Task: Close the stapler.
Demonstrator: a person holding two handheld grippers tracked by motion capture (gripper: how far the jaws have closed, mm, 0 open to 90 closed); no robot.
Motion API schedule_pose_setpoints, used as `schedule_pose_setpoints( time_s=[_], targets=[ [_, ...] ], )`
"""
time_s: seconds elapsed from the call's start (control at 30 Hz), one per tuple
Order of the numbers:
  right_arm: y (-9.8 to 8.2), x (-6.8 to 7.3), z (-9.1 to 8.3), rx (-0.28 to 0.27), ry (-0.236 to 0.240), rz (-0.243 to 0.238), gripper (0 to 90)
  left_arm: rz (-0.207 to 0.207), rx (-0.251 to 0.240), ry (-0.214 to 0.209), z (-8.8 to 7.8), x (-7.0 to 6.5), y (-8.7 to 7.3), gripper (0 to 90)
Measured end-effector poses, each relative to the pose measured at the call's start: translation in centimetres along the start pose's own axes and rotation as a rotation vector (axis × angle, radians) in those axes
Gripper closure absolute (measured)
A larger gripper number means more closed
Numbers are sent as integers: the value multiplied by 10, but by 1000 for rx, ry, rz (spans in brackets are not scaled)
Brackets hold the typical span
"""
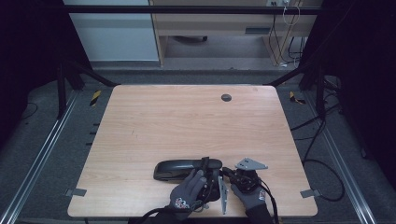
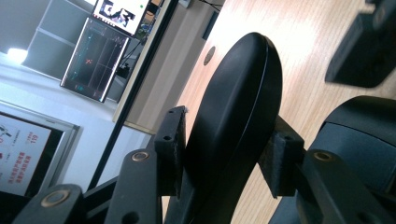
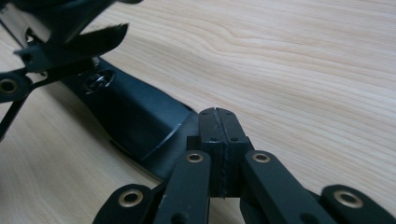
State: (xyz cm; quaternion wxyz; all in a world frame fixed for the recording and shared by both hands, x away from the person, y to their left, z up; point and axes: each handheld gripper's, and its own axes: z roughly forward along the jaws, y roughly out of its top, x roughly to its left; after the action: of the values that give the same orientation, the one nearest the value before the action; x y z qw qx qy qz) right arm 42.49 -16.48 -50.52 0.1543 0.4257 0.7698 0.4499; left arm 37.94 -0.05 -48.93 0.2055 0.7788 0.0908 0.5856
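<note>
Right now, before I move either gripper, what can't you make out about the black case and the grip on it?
- Long black plastic case: right end hidden under hands, high view.
- Left gripper: pad contact unclear, left gripper view.
- Right gripper: jaws shut; contact with case unclear, right gripper view.

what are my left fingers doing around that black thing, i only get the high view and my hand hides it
observer: The left gripper straddles the black stapler; both fingers look pressed against its sides.
operator: and the right one, open or closed
observer: The right gripper is shut, with nothing between its fingers.
operator: is it touching the stapler
observer: In the right gripper view its tips sit just beside the stapler's end, low over the table; whether they touch it I can't tell.
</note>
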Motion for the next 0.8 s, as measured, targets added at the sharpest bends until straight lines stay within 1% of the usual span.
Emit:
schedule_pose_setpoints(
  time_s=[0.13,0.2,0.23,0.27,0.3,0.33,0.4,0.43,0.47,0.5,0.53,0.6,0.67,0.7,0.77,0.8],
  targets=[
    [-1,-7,-5,-14,-27,15,900,7,1,1,0,0,0,557],
    [-1,-8,-6,-14,-31,14,900,6,1,-4,0,0,0,555],
    [-1,-10,-6,-17,-41,12,885,3,0,-9,0,0,0,547],
    [-1,-11,-7,-16,-46,16,881,-16,-10,-27,-1,1,0,534],
    [-2,-11,-7,-16,-48,16,874,-22,-11,-40,-1,3,0,517],
    [-2,-11,-7,-16,-48,16,874,-22,-11,-40,-1,3,0,501],
    [-2,-12,-7,-17,-60,17,850,-43,-19,-64,-2,3,0,463],
    [-2,-12,-7,-17,-60,17,850,-48,-21,-76,-2,4,1,463],
    [-2,-13,-7,-18,-62,14,845,-54,-28,-90,-2,4,1,439],
    [-2,-14,-8,-18,-65,22,829,-57,-29,-94,-2,4,1,415],
    [-2,-14,-8,-18,-65,22,829,-66,-36,-104,-3,5,2,415],
    [-2,-15,-8,-19,-74,23,816,-94,-45,-137,-3,7,4,381],
    [-2,-16,-8,-19,-76,26,807,-113,-64,-163,-4,10,5,371],
    [-3,-18,-9,-24,-82,26,800,-134,-79,-185,-6,12,6,368],
    [-3,-18,-9,-23,-85,29,796,-151,-92,-213,-8,16,8,368],
    [-3,-19,-9,-25,-87,28,792,-162,-104,-217,-9,17,10,365]
  ],
)
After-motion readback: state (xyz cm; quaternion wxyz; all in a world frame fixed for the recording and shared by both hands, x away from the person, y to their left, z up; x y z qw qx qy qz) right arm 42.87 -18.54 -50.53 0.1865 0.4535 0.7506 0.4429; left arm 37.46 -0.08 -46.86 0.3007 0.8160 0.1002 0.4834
